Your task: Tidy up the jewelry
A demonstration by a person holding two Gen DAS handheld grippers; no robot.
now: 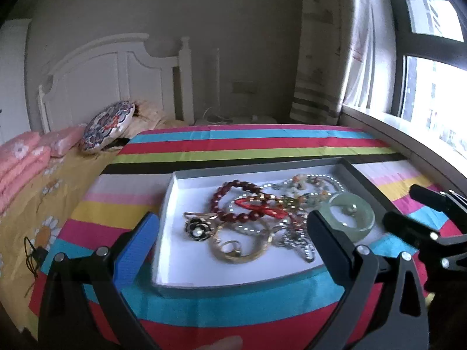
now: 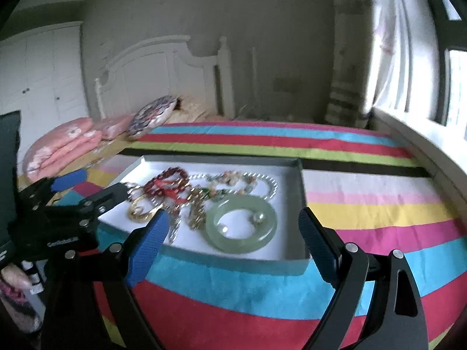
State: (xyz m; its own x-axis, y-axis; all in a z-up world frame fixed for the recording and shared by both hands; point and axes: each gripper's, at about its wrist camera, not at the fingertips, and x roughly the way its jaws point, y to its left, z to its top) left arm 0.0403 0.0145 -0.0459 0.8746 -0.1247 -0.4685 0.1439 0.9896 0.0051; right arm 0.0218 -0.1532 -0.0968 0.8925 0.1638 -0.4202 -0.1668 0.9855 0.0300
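1. While both tools hover over the striped cloth (image 2: pixel 233 285), the left gripper (image 1: pixel 233 239) stands wide apart with nothing between its blue pads, its tips just short of the near rim of the tray (image 1: pixel 233 283).
2. Same story on the other side: the right gripper (image 2: pixel 233 233) gapes wide and empty, framing the tray's near right corner.
3. All the jewelry sits in that 1 shallow white tray, on the cloth. My read is a reach in progress; whether the pile awaits sorting or has just been gathered in, I cannot tell.
4. Nearest the right tool lies a pale green jade bangle (image 2: pixel 240 224), flat, smooth and rigid.
5. Left of it, a gold bangle (image 1: pixel 248 253) and a black flower brooch (image 1: pixel 198 229) rest close together.
6. Further back, a dark red bead bracelet (image 1: pixel 236 201), a red cord and pearl strands (image 2: pixel 262 183) overlap in a tangle; lifting 1 would likely drag its neighbours.
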